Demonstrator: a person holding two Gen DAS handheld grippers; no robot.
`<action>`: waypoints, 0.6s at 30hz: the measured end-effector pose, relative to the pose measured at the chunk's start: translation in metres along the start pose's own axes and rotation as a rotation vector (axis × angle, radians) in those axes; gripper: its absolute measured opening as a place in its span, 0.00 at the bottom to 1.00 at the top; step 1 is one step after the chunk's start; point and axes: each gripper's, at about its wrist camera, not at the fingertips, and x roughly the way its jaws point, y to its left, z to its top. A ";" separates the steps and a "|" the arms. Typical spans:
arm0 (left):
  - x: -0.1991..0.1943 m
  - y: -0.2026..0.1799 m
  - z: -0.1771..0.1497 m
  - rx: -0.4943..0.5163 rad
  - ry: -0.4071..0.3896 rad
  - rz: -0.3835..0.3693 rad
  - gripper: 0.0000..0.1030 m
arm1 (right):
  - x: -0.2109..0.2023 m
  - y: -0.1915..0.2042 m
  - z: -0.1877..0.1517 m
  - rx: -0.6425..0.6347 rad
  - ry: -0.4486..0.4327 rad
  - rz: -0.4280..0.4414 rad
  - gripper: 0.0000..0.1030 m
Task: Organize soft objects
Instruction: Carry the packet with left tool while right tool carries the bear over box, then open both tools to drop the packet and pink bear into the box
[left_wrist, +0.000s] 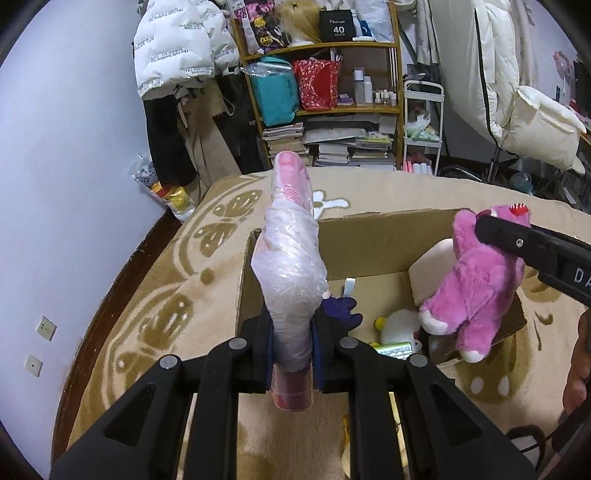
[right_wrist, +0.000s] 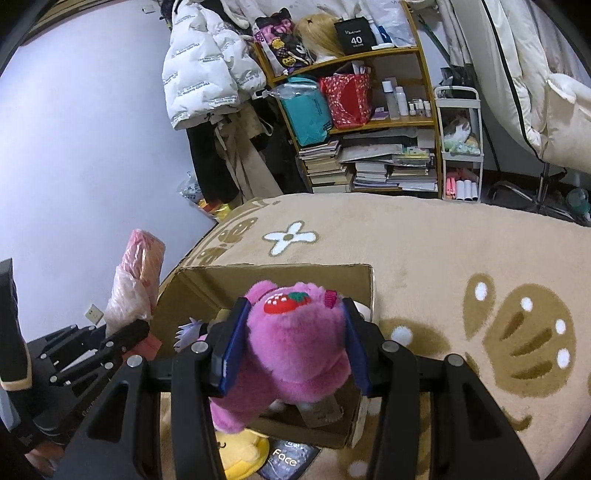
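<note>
Above cardboard box (left_wrist: 369, 236) | left gripper (left_wrist: 291, 339) clamps wrapped pink item (left_wrist: 291, 258) | right gripper (right_wrist: 291, 343) clamps pink plush (right_wrist: 295, 350)

Pink plush bear (right_wrist: 291, 347), plastic-wrapped pink toy (left_wrist: 291, 266)

1. Plush bear (right_wrist: 295, 347) – bright pink, with a red strawberry patch dotted white.
2. Rug (right_wrist: 461, 258) – beige, with brown shapes and a white flower.
3. Box (left_wrist: 369, 240) – plain brown cardboard.
4. Wrapped toy (left_wrist: 291, 258) – pale pink under clear plastic.
</note>
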 end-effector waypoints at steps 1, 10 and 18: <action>0.003 0.000 0.000 -0.002 0.004 -0.002 0.15 | 0.001 -0.001 0.001 0.001 -0.001 0.001 0.50; 0.019 -0.003 -0.002 0.002 0.026 -0.009 0.17 | 0.016 -0.002 0.004 -0.014 0.014 -0.037 0.50; 0.024 -0.001 -0.002 -0.005 0.053 -0.021 0.21 | 0.019 -0.011 -0.007 0.000 0.082 -0.025 0.52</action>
